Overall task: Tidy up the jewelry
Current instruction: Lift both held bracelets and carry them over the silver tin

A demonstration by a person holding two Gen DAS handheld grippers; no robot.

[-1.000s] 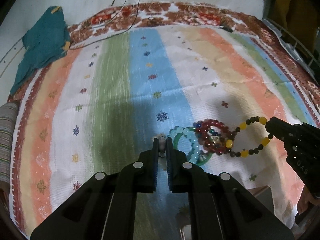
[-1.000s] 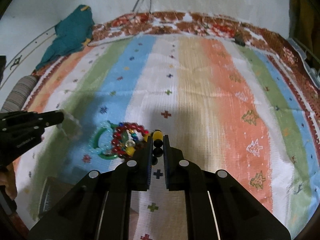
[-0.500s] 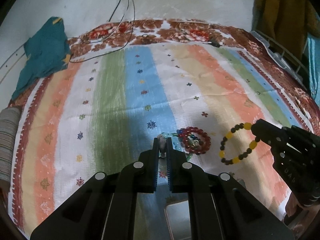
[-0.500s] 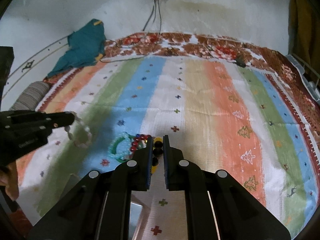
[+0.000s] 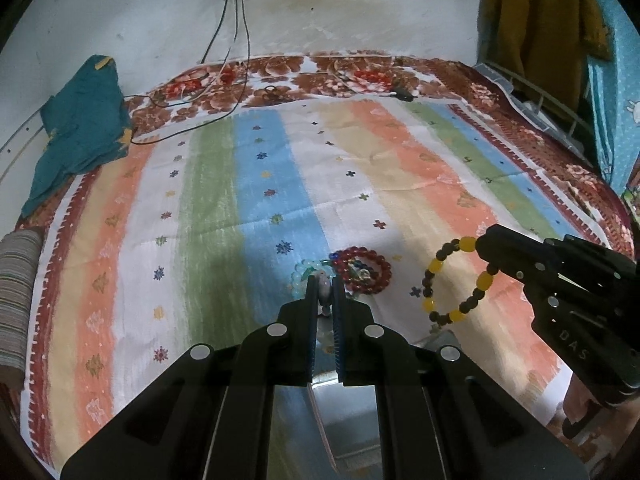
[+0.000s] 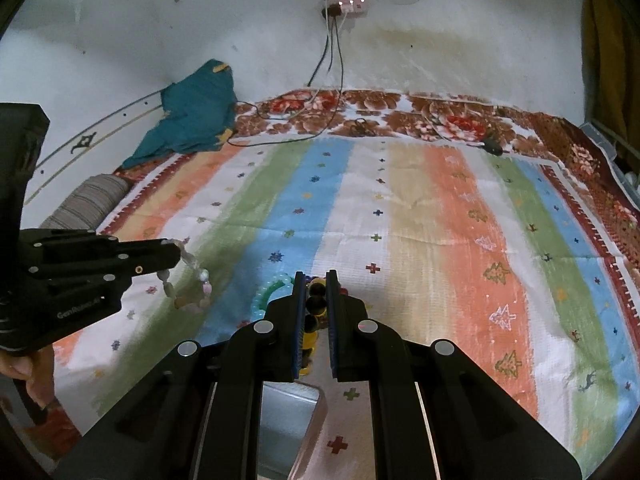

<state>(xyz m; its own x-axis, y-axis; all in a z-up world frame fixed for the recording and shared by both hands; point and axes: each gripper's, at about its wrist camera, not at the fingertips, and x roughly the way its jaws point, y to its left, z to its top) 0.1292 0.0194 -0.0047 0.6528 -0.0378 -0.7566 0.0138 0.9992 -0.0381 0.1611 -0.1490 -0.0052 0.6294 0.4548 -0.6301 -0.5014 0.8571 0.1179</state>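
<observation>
The striped bedspread [image 5: 360, 184] fills most of both views, and it sits a lot further below the grippers than it did a second ago. Back then both tools were right down at the jewelry pile; now they're lifted up and pulled back toward the person, each with a bracelet hanging off it. So my read is that the picking-up part is done for these two pieces and what's left is dropping them where they belong.

Next biggest thing: a shiny metal box [image 5: 348, 420] right under the grippers, near edge of the bed (it only started creeping into view half a second ago). In the right wrist view you can see its rounded corner [image 6: 308, 404]. I can't tell what's in it, the inside is mostly glare and hidden by the tool bodies.

The right gripper [image 5: 486, 246] is clamped narrow on the yellow-and-dark bead bracelet [image 5: 456, 280], which dangles as a full loop clear of the cloth. The left gripper [image 5: 325, 286] is pinched on a pale pink bead bracelet [image 6: 192, 284], which shows better from the other side, hanging in the air off the fingertips.

Still lying on the blue stripe: the red bead bracelet [image 5: 366, 272] and a pale green beaded one [image 5: 306, 270], touching each other, untouched for now. Those two probably go next.
</observation>
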